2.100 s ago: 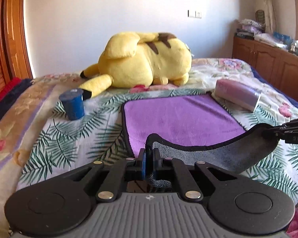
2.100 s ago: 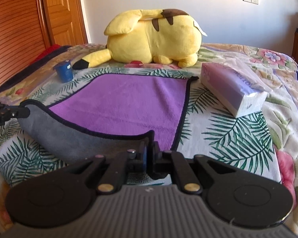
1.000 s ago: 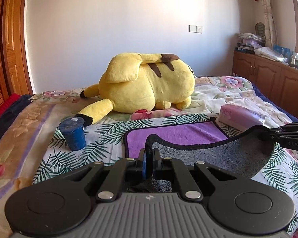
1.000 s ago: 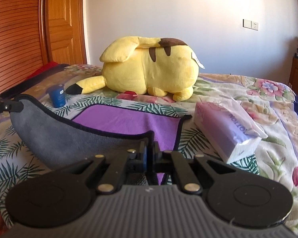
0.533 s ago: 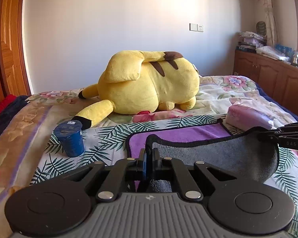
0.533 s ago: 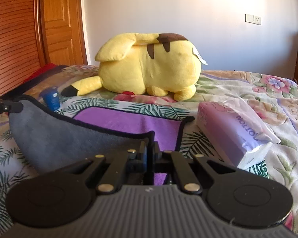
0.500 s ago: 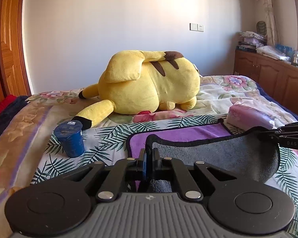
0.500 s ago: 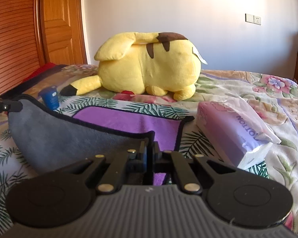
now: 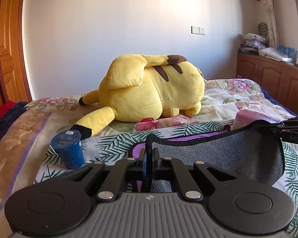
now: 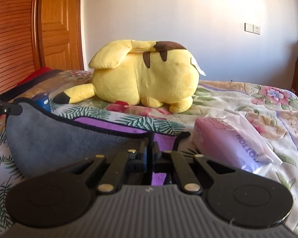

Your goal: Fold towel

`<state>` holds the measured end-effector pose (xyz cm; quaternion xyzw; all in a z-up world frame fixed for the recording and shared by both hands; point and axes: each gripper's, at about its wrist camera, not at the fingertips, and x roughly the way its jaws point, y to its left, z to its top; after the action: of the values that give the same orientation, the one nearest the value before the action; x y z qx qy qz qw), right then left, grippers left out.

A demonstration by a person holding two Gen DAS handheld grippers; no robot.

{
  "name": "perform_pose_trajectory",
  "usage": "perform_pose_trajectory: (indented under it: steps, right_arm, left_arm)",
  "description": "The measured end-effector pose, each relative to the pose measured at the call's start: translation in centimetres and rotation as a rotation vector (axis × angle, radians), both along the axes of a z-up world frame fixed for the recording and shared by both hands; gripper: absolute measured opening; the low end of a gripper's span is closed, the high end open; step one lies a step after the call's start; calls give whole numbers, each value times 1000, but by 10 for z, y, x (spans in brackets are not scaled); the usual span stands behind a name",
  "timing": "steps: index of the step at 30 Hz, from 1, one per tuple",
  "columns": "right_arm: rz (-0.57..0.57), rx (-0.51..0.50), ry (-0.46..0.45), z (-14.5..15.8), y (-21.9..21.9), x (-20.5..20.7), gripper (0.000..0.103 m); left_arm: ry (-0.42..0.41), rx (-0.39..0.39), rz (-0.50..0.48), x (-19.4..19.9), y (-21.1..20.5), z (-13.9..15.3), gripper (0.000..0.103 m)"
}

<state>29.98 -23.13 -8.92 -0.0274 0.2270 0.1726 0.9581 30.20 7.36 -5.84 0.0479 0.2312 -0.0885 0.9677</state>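
Left wrist view:
Left gripper (image 9: 148, 154): jaws closed tight on the near left corner of the towel (image 9: 238, 150), its black hem standing up between them.
Towel: grey underside hangs in a sagging sheet across to the right gripper (image 9: 268, 128), which pinches the other near corner at the frame's right edge.
Change: two seconds ago most of the purple face lay open on the bed (image 9: 218, 97); now only a thin purple strip shows past the lifted hem, and the cup (image 9: 68, 148) and plush (image 9: 153, 91) loom closer.
Meaning: I judge the first fold is well along, the near edge nearly over the far edge.
Hidden: far corners sit behind the raised cloth, so alignment cannot be checked.

Right wrist view:
Right gripper (image 10: 149, 150): jaws shut on the near right corner, hem caught between them.
Left gripper (image 10: 12, 108): seen at left, clamping its corner.
Towel (image 10: 59, 138): held up off the bed, purple band and the far right corner visible beyond.
Tissue pack (image 10: 234, 142): just right of the towel.
Hidden: cup mostly behind the cloth; far left corner out of sight.
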Motion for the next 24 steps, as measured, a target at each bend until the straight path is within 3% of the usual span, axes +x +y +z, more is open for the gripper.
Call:
perform_pose_trajectory:
  steps: [24]
  right_arm:
    - [-28, -43, -79, -3, 7, 55, 5]
  left_arm:
    - [-38, 76, 24, 65, -9, -5, 5]
